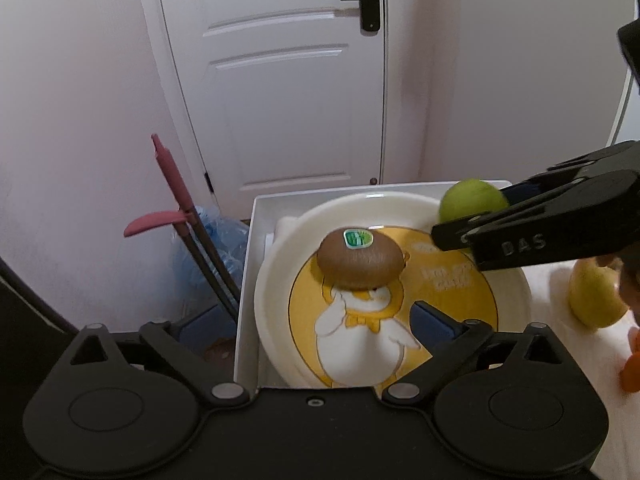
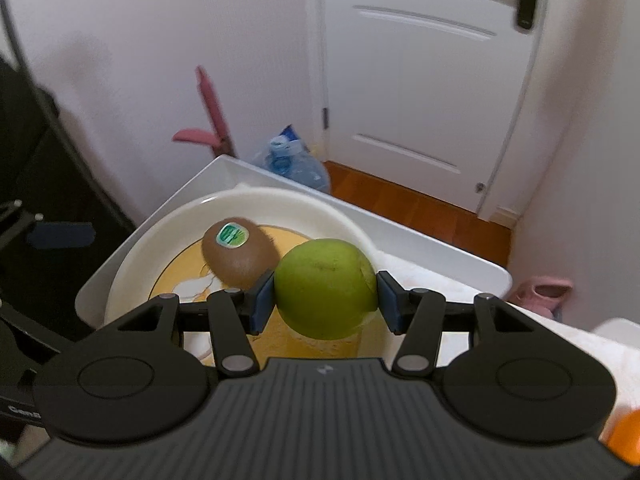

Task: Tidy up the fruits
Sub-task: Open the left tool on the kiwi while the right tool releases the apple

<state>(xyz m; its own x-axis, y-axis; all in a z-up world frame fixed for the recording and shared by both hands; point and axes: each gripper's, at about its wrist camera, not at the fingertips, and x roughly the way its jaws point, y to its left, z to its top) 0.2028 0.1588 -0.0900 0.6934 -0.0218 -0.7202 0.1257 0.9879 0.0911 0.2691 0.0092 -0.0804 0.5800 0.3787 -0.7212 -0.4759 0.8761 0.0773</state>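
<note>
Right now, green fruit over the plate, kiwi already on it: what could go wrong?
1. The green fruit is round and held only at its sides by the right gripper; it may roll once released.
2. It hangs right beside the kiwi, so it could knock it.
3. The open left gripper sits low over the plate, crowding the drop.

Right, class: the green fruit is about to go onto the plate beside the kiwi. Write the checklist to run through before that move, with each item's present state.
1. Right gripper jaws clamped on both sides of the green fruit: ok.
2. Green fruit over the plate: ok.
3. Kiwi at rest on the plate: ok.
4. Free space on the plate beside the kiwi: ok.
5. Left gripper empty, jaws wide: ok.
6. Left gripper clear of the drop spot: cannot tell.
</note>
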